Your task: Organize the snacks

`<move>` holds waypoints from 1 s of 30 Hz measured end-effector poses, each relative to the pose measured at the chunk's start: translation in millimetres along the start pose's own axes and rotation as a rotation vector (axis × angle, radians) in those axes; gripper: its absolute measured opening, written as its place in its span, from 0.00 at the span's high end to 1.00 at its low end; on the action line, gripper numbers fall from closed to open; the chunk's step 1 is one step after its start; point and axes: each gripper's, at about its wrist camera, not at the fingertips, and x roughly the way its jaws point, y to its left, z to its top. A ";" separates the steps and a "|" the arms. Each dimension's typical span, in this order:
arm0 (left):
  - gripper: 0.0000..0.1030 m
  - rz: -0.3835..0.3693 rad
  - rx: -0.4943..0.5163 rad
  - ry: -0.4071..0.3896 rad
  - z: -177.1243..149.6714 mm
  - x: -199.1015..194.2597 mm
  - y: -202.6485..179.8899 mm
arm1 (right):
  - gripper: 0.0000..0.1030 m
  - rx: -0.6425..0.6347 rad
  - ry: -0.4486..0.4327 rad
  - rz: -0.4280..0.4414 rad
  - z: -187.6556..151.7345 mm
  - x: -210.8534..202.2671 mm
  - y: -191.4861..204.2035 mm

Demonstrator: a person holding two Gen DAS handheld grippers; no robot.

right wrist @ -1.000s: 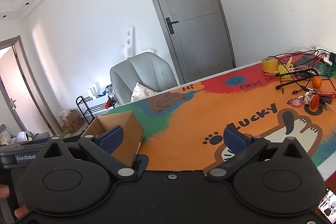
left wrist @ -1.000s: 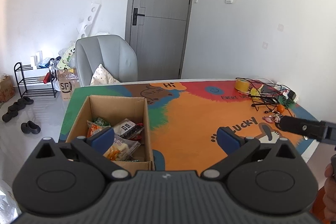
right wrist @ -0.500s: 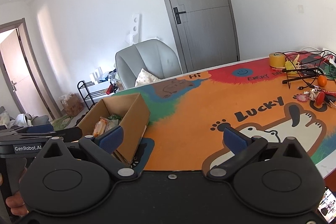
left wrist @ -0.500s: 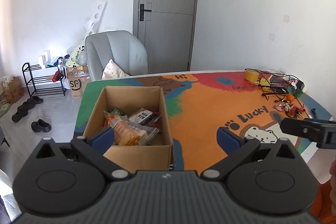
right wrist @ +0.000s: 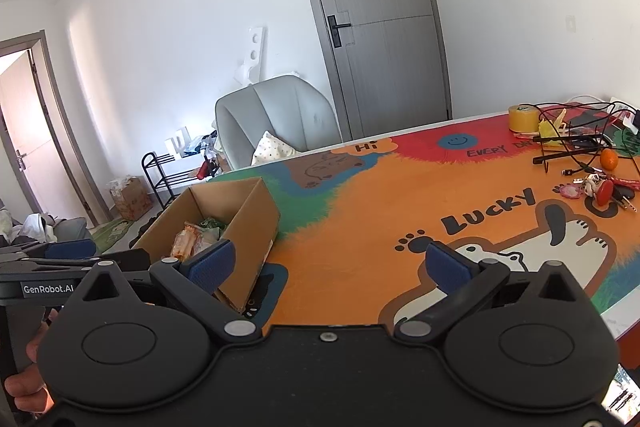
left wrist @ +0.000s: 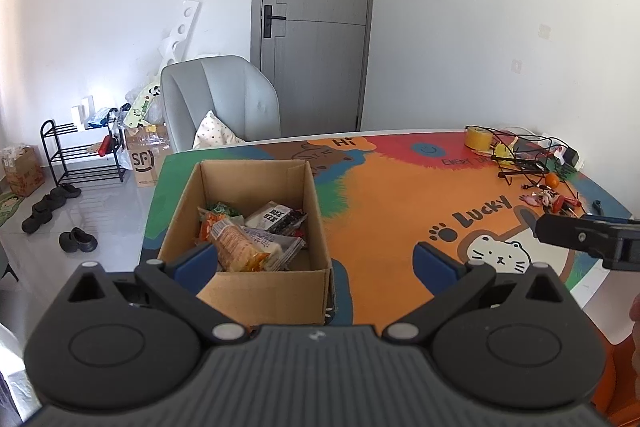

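An open cardboard box (left wrist: 256, 291) stands near the front left corner of the colourful table mat (left wrist: 400, 203). Inside lie several snack packets: an orange one (left wrist: 236, 247), a black-and-white one (left wrist: 276, 219) and a green one (left wrist: 220, 207). My left gripper (left wrist: 316, 261) hovers open just in front of the box, holding nothing. My right gripper (right wrist: 328, 263) is open and empty over the mat, right of the box (right wrist: 248, 223). The right gripper's finger (left wrist: 580, 237) shows at the right edge of the left wrist view.
Cables, a yellow tape roll (right wrist: 524, 118), a small orange (right wrist: 609, 159) and keys (right wrist: 600, 189) clutter the table's far right. A grey chair (left wrist: 220, 99) stands behind the table, with a shoe rack (left wrist: 80, 155) and shoes on the floor at left. A hand (right wrist: 24, 391) grips the left tool.
Both grippers have pulled back and risen, so the box sits farther off and its contents show more fully. Both stay open and empty.
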 end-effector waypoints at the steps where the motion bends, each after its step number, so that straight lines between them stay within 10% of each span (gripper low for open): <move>1: 0.00 -0.003 -0.001 0.002 -0.2 0.4 -0.1 | 0.00 0.000 0.001 0.000 -0.3 0.5 0.1; 30: 0.00 -0.004 -0.019 0.023 -2.0 6.1 5.7 | 0.00 0.005 0.018 -0.014 -4.1 6.0 1.3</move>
